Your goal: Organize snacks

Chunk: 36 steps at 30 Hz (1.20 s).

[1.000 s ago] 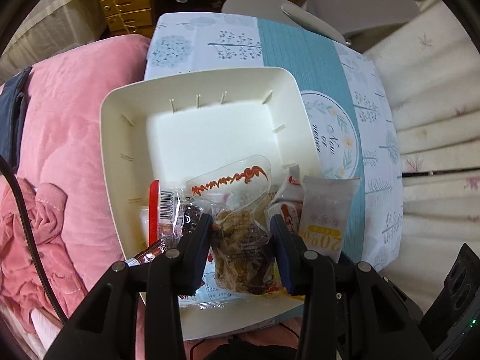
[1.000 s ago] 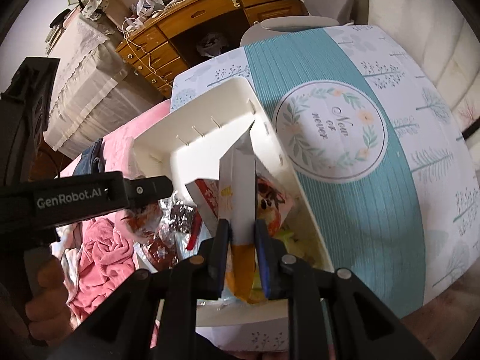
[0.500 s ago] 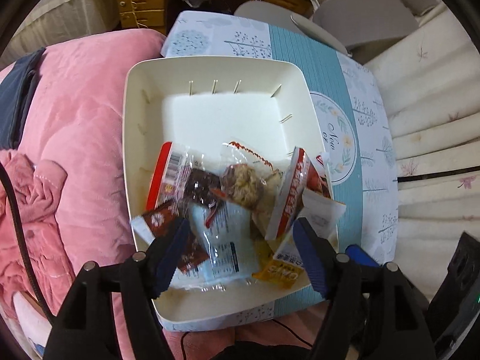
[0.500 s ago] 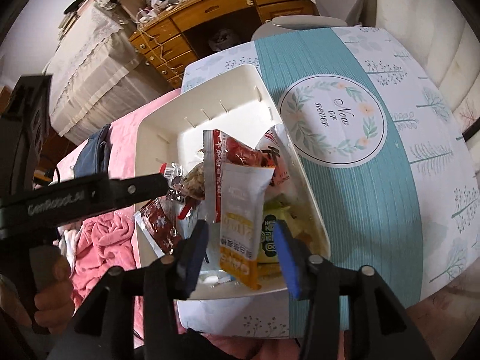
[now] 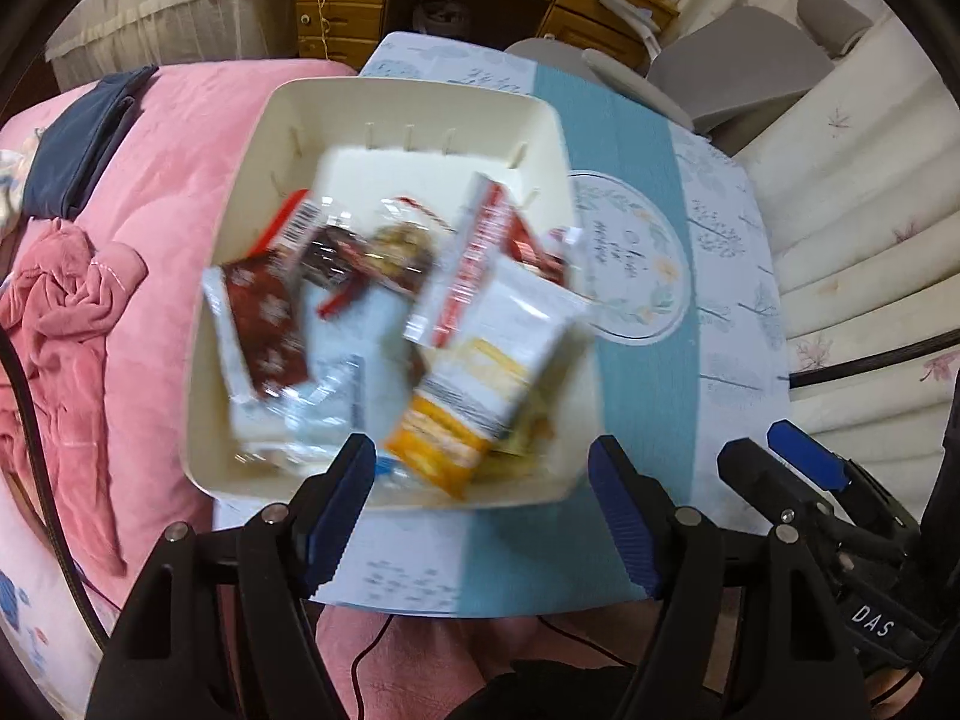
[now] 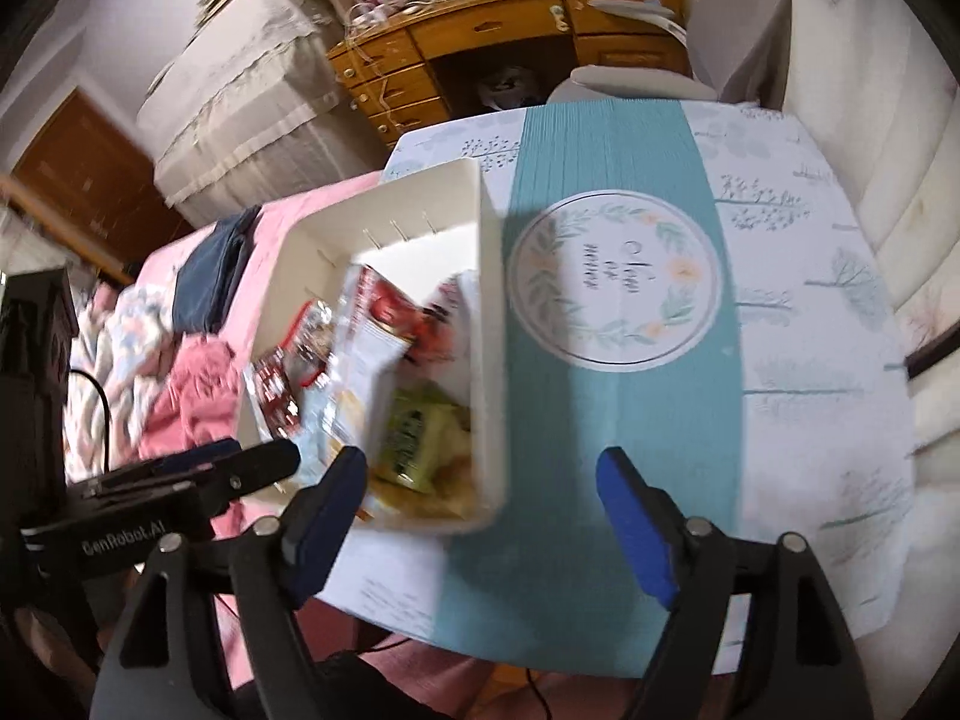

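Left gripper spread wide, nothing between its blue pads; it hangs over the near edge of the cream bin. Right gripper also spread, jaws having just been opening, nothing between them; it hangs above the tablecloth just right of the bin's right wall, its left finger overlapping the bin's near corner in the right wrist view. The snacks lie in a loose heap in the near half of the bin; far half bare. In the heap: a white and orange packet on top at the near right, a red and white packet leaning beside it, a dark red packet with white flowers at the left, a clear bag of brown pieces behind, a green packet against the right wall. Print on the packets blurred, not readable. The bin stands on the left part of the tablecloth, left of its teal stripe and round floral print. Pink bedding lies to the left of the table; a wooden desk stands beyond it. Each gripper shows at the edge of the other's view.
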Tool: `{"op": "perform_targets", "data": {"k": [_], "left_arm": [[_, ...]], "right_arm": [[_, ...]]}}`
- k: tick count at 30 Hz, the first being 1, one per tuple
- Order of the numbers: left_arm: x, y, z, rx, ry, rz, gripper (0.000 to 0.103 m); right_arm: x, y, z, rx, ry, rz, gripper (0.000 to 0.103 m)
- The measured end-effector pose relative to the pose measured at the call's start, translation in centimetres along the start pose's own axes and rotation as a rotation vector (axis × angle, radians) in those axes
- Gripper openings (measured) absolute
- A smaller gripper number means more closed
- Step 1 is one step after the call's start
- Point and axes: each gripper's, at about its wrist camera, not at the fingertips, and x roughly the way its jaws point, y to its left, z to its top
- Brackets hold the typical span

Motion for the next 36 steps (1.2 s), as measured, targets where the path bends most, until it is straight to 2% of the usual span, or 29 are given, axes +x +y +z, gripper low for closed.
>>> {"op": "perform_targets", "data": {"k": [5,8,11,13,16,19,23,27,29,32,36], "left_arm": [[-0.4,-4.9,-2.4,0.003,-0.055,-0.008,0.072],[-0.6,-7.7,-3.1,0.036,-0.066,0.013,0.073],[-1.3,-10.4,-3.4,0.093,-0.081,0.036,0.083],[-1.9,-11.6,-3.3,0.120,-0.082,0.039,0.083],[-3.4,-13.3,-3.1,0.156,-0.103,0.020,0.091],[-5.0,-14.5,-3.0,0.179,-0.130,0.017,0.092],[-7.2,-15.2,-2.6,0.200,-0.174,0.017,0.092],[-9.5,-15.7,-2.9,0.242,-0.216,0.017,0.093],[-10.4,-15.6,-3.1,0.248,-0.237,0.023,0.097],[-11.6,-14.9,-3.1,0.239,-0.279,0.042,0.102],[-12.3,-13.6,-2.9,0.205,-0.302,0.065,0.102]], "right_arm": [[-2.2,-4.3,-1.0,-0.050,0.009,-0.009,0.084],[-3.5,-6.5,-1.7,-0.047,0.011,-0.014,0.086],[-5.0,-8.7,-2.1,-0.018,-0.002,-0.029,0.089],[-5.9,-9.5,-2.3,-0.011,-0.011,-0.042,0.090],[-7.5,-10.7,-2.4,0.015,-0.025,-0.053,0.095],[-8.7,-11.3,-2.4,0.062,0.004,-0.058,0.096],[-11.2,-10.8,-2.2,0.081,-0.024,-0.017,0.098],[-14.0,-9.4,-2.3,0.078,-0.075,-0.047,0.101],[-15.3,-8.7,-2.5,0.089,-0.107,-0.057,0.103],[-16.5,-7.8,-2.8,0.108,-0.156,-0.056,0.103],[-16.9,-6.2,-3.1,0.074,-0.186,-0.078,0.103]]}}
